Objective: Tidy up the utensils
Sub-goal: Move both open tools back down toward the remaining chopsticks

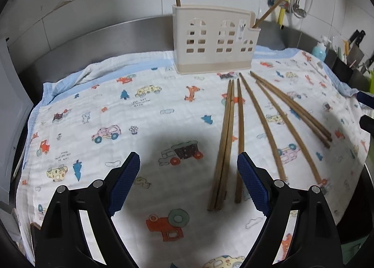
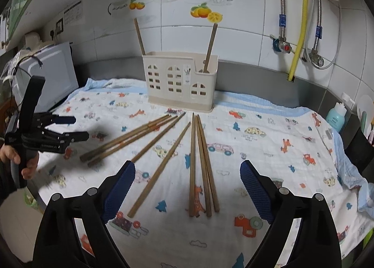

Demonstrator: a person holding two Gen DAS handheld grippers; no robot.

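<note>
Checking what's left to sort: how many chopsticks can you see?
9. Two chopsticks stand in the holder, one per end; seven lie fanned on the cloth before it. More could hide inside.

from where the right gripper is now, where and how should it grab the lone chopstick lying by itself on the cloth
Grip the single chopstick near its thick near end, coming down from above with the jaws across its width. It lies flat on the cloth, slanting away toward the holder, with clear cloth on both sides there. The right gripper is open and empty, so it likely only needs to shift left.
</note>
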